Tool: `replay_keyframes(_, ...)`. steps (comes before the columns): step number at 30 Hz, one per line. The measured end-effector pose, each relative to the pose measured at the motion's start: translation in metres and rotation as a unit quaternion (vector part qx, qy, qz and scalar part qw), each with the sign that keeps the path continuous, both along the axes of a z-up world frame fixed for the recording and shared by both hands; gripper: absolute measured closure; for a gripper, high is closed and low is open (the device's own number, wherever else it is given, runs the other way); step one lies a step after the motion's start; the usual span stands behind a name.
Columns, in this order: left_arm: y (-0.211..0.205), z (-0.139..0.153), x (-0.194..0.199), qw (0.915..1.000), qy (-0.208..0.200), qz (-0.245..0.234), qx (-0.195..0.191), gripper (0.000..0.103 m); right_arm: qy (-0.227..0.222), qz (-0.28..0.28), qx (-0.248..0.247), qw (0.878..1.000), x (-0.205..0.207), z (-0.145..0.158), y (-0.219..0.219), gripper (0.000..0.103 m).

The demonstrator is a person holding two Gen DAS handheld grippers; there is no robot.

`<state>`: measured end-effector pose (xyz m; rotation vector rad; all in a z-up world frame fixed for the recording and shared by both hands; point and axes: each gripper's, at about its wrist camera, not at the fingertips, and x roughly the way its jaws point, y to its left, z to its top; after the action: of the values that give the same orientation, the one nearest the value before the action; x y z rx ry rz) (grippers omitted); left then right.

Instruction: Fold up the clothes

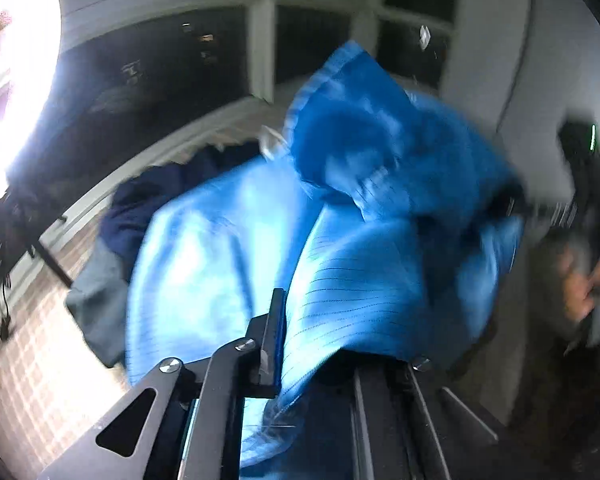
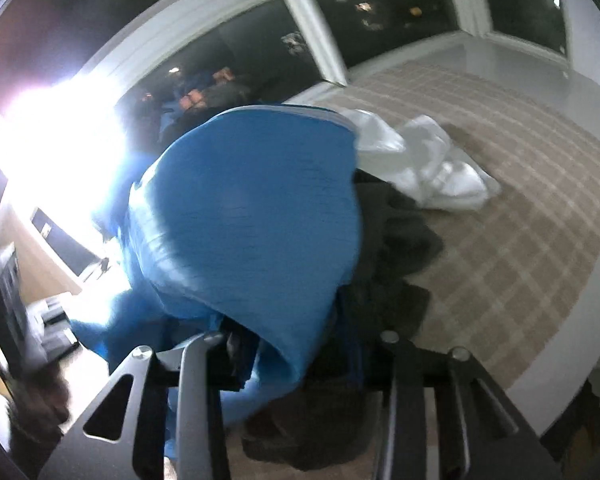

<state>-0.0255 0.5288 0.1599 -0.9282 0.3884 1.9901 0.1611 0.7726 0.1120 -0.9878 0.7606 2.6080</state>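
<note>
Up front, left wrist view: blue garment [image 1: 340, 208] fills most of the picture, lifted and bunched, pretty blurry tbh
Left tool [image 1: 290, 336]: pinched closed on an edge of the blue garment, cloth runs right up along the one finger [image 1: 274, 340] you can see; the other finger is buried under fabric
Fabric detail: thin dark pinstripes across the blue, ribbed hem up around 12 o'clock
Behind the blue, about 9 o'clock: dark navy cloth [image 1: 148, 204] with a grey piece [image 1: 96, 312] below it, lying on the checked cover
Right edge, 3 o'clock: a hand [image 1: 580, 284] on the other tool's handle, smeared by blur
Top left: big bright lamp [image 1: 16, 80], blown out white
Right wrist view: same blue garment [image 2: 252, 216] hangs as a big rounded fold in front of the camera, hem at the top
Right tool [image 2: 300, 356]: fingers hidden under the blue cloth that drapes over them, so I honestly can't tell if it's gripping or not
Just right of the blue, 3 o'clock: dark crumpled clothes [image 2: 396, 240] in a heap, reaching down to 6 o'clock
Further off, around 1 o'clock: white garment [image 2: 428, 160] crumpled on its own, touching the top of the dark heap
Surface: beige plaid cover [image 2: 532, 216], looks like a bed more than a bench
Background: white-framed window [image 2: 320, 32], black outside with reflections
</note>
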Motion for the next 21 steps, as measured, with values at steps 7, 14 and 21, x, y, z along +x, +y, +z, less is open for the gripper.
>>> replay_keyframes(7,-0.083,0.068,-0.024,0.9936,0.022,0.074,0.082,0.099,0.061,0.022,-0.047,0.997,0.001,0.026,-0.010,0.097)
replay_keyframes(14,-0.212,0.139,-0.012,0.9702,0.098,0.172,0.140,0.099,0.166,0.037,-0.032,0.985,0.037,0.112,-0.024,0.100)
replay_keyframes(21,-0.316,0.193,0.031,0.9420,0.168,0.248,0.151,0.099,0.240,0.116,0.013,0.964,0.029,0.195,-0.084,0.100)
